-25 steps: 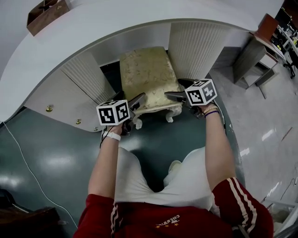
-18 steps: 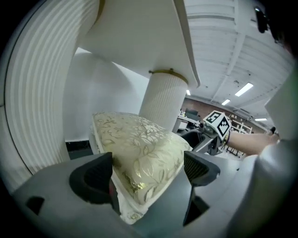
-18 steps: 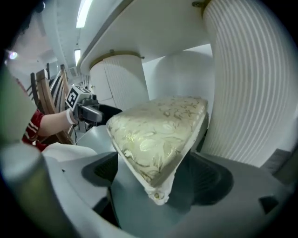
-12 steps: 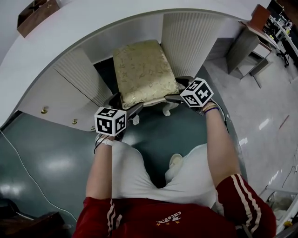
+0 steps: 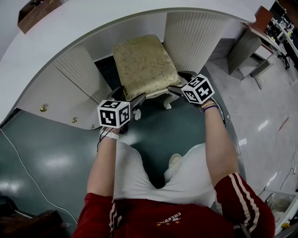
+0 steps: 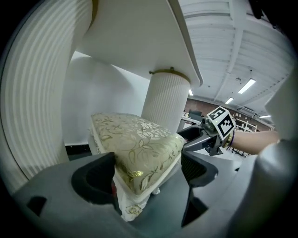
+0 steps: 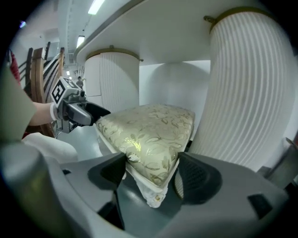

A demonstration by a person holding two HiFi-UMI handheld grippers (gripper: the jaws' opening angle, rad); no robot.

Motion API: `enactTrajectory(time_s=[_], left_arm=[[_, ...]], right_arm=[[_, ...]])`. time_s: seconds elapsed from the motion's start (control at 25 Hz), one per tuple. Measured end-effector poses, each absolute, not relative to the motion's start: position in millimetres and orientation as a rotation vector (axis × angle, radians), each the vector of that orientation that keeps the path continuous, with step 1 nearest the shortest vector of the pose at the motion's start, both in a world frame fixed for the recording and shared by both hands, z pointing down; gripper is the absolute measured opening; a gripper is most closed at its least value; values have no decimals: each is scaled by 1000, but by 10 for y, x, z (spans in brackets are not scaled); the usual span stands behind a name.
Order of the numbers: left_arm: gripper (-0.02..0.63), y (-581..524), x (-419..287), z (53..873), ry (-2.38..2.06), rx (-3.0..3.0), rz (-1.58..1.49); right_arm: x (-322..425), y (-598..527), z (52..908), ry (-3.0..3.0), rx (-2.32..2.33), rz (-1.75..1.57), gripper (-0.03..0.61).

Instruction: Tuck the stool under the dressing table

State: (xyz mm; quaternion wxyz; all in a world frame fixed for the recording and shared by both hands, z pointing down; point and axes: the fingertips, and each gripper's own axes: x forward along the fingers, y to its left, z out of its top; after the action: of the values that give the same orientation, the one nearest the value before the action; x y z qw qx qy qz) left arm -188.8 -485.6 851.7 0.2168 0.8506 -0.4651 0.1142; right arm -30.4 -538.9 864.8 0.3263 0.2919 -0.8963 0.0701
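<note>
The stool point(image 5: 144, 65), with its gold floral cushion and white carved legs, stands in the knee gap of the white curved dressing table point(image 5: 93, 28), its near end sticking out. My left gripper point(image 5: 129, 95) is at the near left corner. Its jaws are closing around the cushion point(image 6: 135, 139), with a gap still showing at the right jaw point(image 6: 149, 169). My right gripper point(image 5: 179, 81) is at the near right corner, jaws closing, both pads against the cushion corner point(image 7: 149, 130) between them point(image 7: 151, 172). Each gripper shows in the other's view: right point(image 6: 205, 139), left point(image 7: 86, 114).
Ribbed white pedestals flank the gap on the left point(image 5: 81, 69) and right point(image 5: 191, 37). A wooden box point(image 5: 37, 11) sits on the tabletop. A cable point(image 5: 18, 153) runs over the dark floor at left. A grey cabinet point(image 5: 247, 51) stands at right. The person's knees and shoe point(image 5: 174, 160) are close behind.
The stool has slid further under the table and both grippers have followed it. The right gripper's jaws have narrowed onto the corner.
</note>
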Motion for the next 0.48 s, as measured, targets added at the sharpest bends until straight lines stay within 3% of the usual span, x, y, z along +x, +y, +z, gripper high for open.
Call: enactTrajectory(time_s=[0.16, 0.48], left_arm=[[437, -5010, -1865, 8493, -1318, 2348, 307], [436, -5071, -1908, 8247, -1372, 2364, 255]], right_arm=[[-257, -5545, 8648, -2348, 874, 213, 334], [-267, -5457, 8527, -2340, 856, 189, 337]])
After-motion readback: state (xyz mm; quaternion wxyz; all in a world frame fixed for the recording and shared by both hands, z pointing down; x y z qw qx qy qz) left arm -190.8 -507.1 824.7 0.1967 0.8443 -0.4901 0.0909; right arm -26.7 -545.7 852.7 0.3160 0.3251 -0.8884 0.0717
